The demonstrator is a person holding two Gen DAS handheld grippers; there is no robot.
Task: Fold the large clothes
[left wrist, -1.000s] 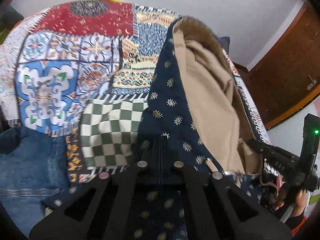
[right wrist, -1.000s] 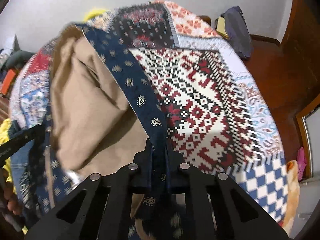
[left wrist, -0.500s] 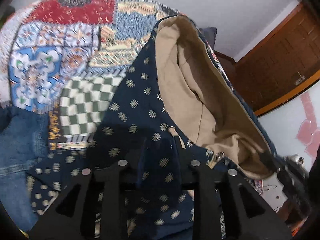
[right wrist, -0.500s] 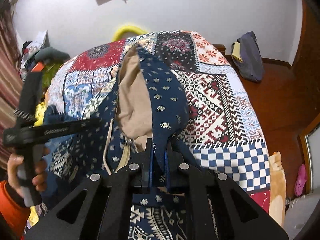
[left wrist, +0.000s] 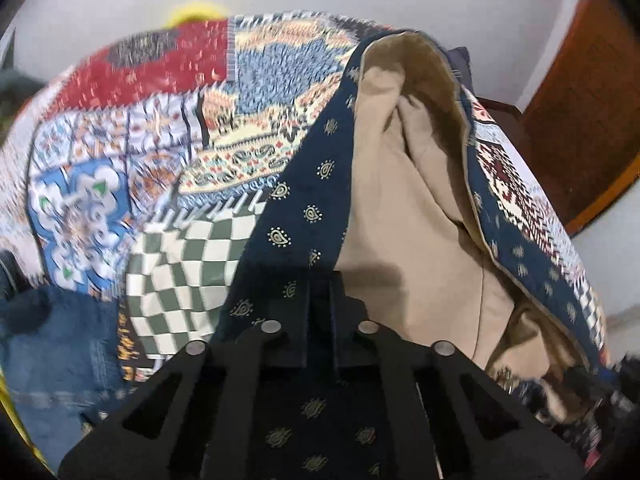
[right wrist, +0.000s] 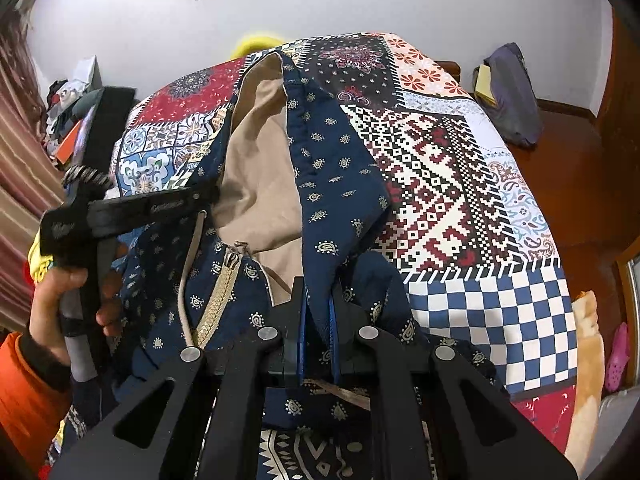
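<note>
A navy paisley jacket (left wrist: 304,184) with tan lining (left wrist: 404,208) hangs stretched above the patchwork bedspread (left wrist: 168,136). My left gripper (left wrist: 320,292) is shut on its navy edge; the fabric drapes over the gripper body. In the right wrist view my right gripper (right wrist: 318,300) is shut on another navy edge of the jacket (right wrist: 340,184), whose lining (right wrist: 264,168), zipper (right wrist: 218,300) and drawcord show. The left gripper (right wrist: 200,196) appears there at left, held by a hand, pinching the jacket's other side.
Blue jeans (left wrist: 52,340) lie on the bed at the left. The bedspread (right wrist: 460,184) extends right to a wooden floor (right wrist: 576,168) with a dark bag (right wrist: 512,92) by the wall. Clothes are piled at far left (right wrist: 68,100). A yellow object (right wrist: 256,42) sits behind the bed.
The jacket has been lifted and spread between the two grippers. The left view swung back toward the bed; the right gripper rose slightly. Both stay shut on the fabric.
</note>
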